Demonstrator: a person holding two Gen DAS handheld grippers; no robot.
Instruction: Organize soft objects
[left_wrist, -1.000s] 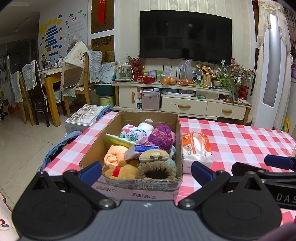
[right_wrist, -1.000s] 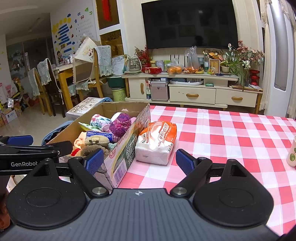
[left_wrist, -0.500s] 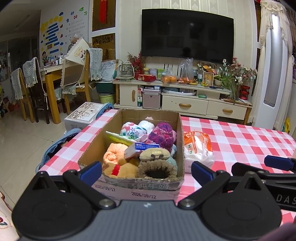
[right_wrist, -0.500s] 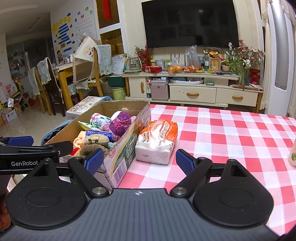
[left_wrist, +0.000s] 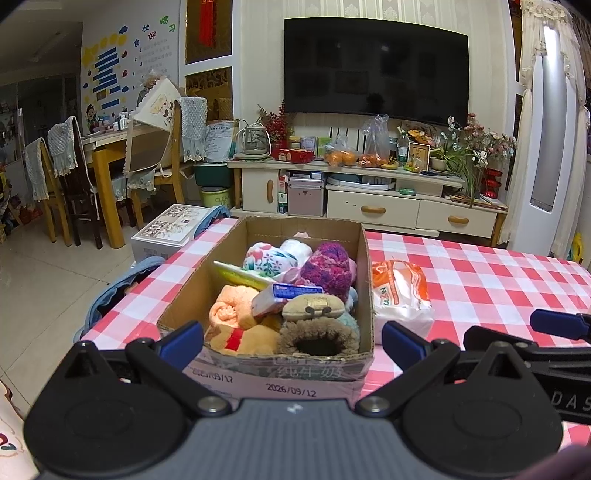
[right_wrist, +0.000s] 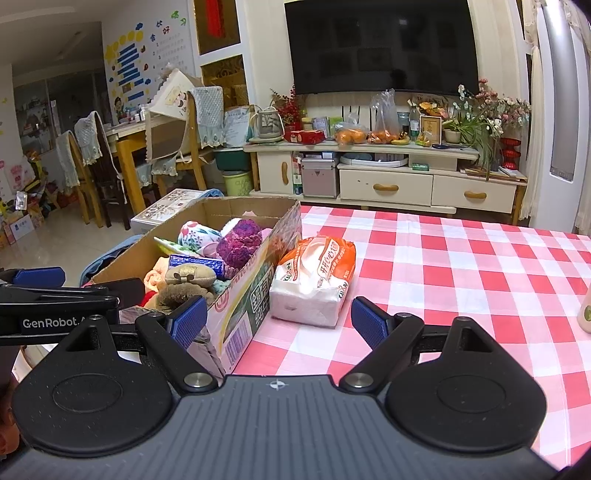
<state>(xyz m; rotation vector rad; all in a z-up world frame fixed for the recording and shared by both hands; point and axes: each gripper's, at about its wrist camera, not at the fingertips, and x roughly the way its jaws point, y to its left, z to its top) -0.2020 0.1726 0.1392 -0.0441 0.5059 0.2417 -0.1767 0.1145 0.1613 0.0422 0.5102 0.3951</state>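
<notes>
An open cardboard box (left_wrist: 192, 291) (right_wrist: 255, 291) stands on the red-and-white checked table (left_wrist: 480, 273) (right_wrist: 461, 258). It is full of soft things: a brown furry slipper (left_wrist: 317, 332), a purple knit hat (left_wrist: 327, 266) (right_wrist: 240, 242), a peach towel (left_wrist: 231, 304), a floral cloth (left_wrist: 267, 256). An orange-and-white tissue pack (left_wrist: 400, 295) (right_wrist: 314, 277) lies against the box's right side. My left gripper (left_wrist: 291, 341) is open just short of the box's near wall. My right gripper (right_wrist: 279, 321) is open, with the tissue pack right in front of it. Neither holds anything.
A pale bottle (right_wrist: 585, 314) sits at the table's right edge. Beyond the table are a TV cabinet (left_wrist: 369, 199), a white carton on the floor (left_wrist: 170, 232), dining chairs (left_wrist: 74, 177) at the left, and a blue denim item (left_wrist: 110, 291) by the table's left edge.
Both grippers have barely shifted; the view has drifted slightly toward the box and pack. Nothing was taken hold of or moved.
</notes>
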